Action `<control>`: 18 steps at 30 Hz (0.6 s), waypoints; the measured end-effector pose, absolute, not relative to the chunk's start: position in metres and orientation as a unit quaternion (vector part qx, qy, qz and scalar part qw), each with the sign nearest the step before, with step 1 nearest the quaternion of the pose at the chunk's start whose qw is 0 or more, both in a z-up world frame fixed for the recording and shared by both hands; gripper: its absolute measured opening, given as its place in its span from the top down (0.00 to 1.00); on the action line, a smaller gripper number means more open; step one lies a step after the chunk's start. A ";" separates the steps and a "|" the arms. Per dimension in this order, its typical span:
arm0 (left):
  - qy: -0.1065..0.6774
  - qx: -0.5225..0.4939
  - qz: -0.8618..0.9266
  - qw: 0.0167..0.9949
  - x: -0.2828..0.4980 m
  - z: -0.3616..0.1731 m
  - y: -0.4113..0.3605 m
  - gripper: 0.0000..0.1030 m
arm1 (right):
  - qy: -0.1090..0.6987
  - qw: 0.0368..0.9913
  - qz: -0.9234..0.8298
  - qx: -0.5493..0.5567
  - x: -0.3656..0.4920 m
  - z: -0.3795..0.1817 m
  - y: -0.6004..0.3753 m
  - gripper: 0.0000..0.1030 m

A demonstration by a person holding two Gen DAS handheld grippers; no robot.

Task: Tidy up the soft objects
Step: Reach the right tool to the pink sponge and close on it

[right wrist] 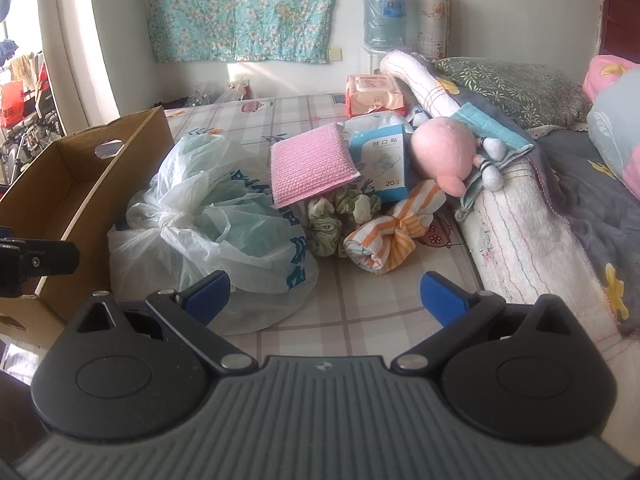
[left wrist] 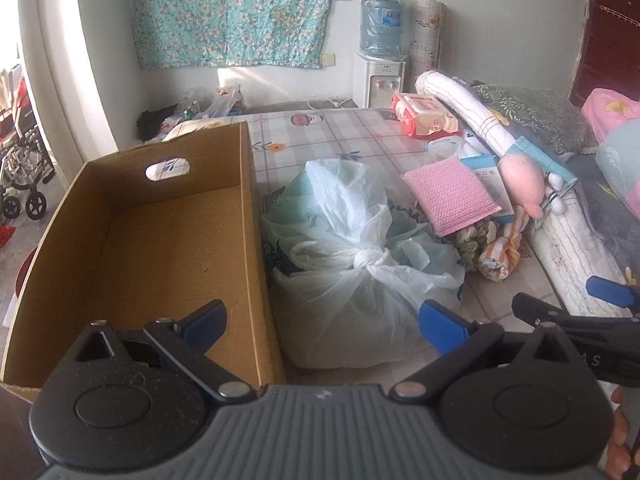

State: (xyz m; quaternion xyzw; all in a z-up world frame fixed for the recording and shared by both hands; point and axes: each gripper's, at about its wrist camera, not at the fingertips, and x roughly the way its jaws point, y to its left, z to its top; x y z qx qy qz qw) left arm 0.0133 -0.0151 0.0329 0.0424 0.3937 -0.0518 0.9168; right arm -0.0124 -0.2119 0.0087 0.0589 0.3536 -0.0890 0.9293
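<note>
An empty cardboard box (left wrist: 168, 240) (right wrist: 60, 184) stands at the left on the bed. Beside it lies a knotted white plastic bag (left wrist: 360, 260) (right wrist: 224, 232). Behind the bag is a pile: a pink sponge pad (left wrist: 452, 196) (right wrist: 308, 168), a green scrunchie (right wrist: 340, 216), an orange striped cloth (left wrist: 500, 256) (right wrist: 392, 240), a pink plush toy (left wrist: 524, 180) (right wrist: 444, 152) and a blue-white packet (right wrist: 380, 160). My left gripper (left wrist: 324, 324) is open, straddling the box's right wall and the bag. My right gripper (right wrist: 324, 292) (left wrist: 560, 300) is open before the bag and the cloth, holding nothing.
A rolled white quilt (right wrist: 532, 240) and grey blanket (right wrist: 592, 184) bound the right side. A red wipes pack (left wrist: 424, 116) lies at the back. A water dispenser (left wrist: 380, 40) stands by the wall, and a wheelchair (left wrist: 24, 168) on the floor at left.
</note>
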 end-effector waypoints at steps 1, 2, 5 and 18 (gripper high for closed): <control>0.382 0.046 -0.064 0.921 0.017 0.037 -0.019 0.00 | 0.343 0.933 -0.090 0.062 -0.012 0.011 -0.219 0.01; 0.374 0.047 -0.078 0.923 0.020 0.039 -0.023 0.00 | 0.333 0.936 -0.091 0.066 -0.011 0.013 -0.227 0.01; 0.355 0.035 -0.119 0.927 0.037 0.041 -0.037 0.00 | 0.292 0.948 -0.086 0.091 -0.005 0.023 -0.256 0.01; 0.355 -0.005 -0.173 0.918 0.111 0.005 -0.104 0.24 | 0.286 0.938 0.030 0.194 0.099 0.018 -0.328 0.32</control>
